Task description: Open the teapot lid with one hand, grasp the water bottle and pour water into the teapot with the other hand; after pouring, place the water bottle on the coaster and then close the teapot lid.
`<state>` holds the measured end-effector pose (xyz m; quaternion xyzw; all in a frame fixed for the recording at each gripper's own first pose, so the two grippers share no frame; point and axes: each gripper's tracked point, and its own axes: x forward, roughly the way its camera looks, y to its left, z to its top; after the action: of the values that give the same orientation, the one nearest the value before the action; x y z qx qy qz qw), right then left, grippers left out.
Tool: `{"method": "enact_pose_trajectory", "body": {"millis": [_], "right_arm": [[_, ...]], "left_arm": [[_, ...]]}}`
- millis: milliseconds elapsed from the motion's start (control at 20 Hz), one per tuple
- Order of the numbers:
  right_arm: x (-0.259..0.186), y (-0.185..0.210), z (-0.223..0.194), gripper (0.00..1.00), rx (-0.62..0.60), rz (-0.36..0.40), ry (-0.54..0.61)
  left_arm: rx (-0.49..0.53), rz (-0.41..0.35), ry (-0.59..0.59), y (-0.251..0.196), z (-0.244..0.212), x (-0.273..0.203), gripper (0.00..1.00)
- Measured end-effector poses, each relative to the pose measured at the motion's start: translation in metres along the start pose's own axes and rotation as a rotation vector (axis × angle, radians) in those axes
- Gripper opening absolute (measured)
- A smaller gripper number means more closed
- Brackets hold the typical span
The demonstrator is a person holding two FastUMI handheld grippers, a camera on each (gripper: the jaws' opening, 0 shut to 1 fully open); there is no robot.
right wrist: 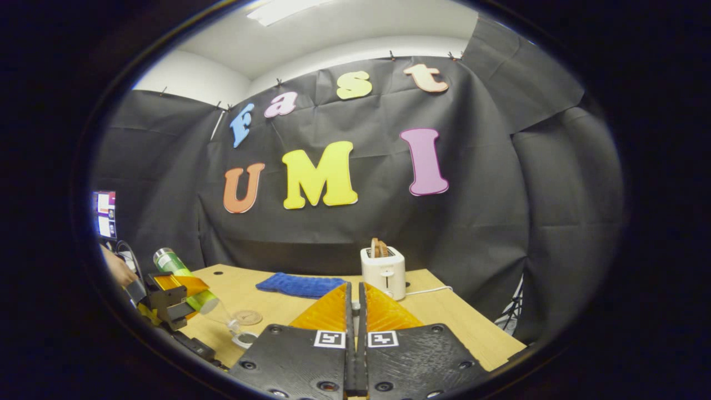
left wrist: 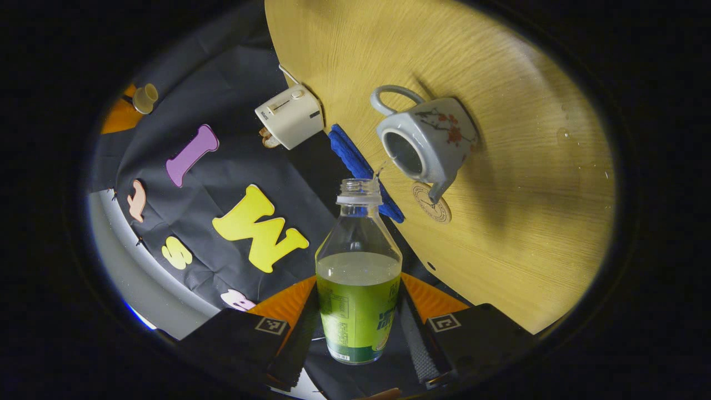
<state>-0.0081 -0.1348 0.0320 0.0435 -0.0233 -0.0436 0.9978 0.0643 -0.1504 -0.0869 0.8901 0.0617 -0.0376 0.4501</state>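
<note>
My left gripper (left wrist: 361,289) is shut on the water bottle (left wrist: 358,278), a clear bottle with a green label, uncapped and about half full. The bottle is tipped with its mouth toward the grey flowered teapot (left wrist: 427,141). A thin stream runs to the pot's open top. A round coaster (left wrist: 432,204) lies by the spout. The right gripper view shows the tilted bottle (right wrist: 180,272) in the left gripper (right wrist: 166,300) over the teapot's rim (right wrist: 244,338). My right gripper (right wrist: 354,294) is raised, fingers pressed together. A small pale lid (left wrist: 145,98) sits at its fingertips.
The wooden table (left wrist: 500,222) carries a folded blue cloth (left wrist: 358,166) and a white toaster (left wrist: 290,115) along its back edge by the black wall. The toaster (right wrist: 383,269) has a cord trailing right. A hand (right wrist: 119,269) holds the left gripper near a monitor (right wrist: 104,214).
</note>
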Motion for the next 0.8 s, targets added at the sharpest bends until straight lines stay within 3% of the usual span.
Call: {"method": "enact_pose_trajectory", "body": {"millis": [500,800], "right_arm": [[0.005,-0.006,-0.003,0.0,-0.014,-0.023,0.007],[0.008,-0.008,-0.007,0.0,-0.01,-0.031,0.019]], "left_arm": [[0.042,0.015,-0.001,0.001,0.005,0.003,0.77],[0.016,0.006,-0.012,-0.008,0.004,0.007,0.77]]}}
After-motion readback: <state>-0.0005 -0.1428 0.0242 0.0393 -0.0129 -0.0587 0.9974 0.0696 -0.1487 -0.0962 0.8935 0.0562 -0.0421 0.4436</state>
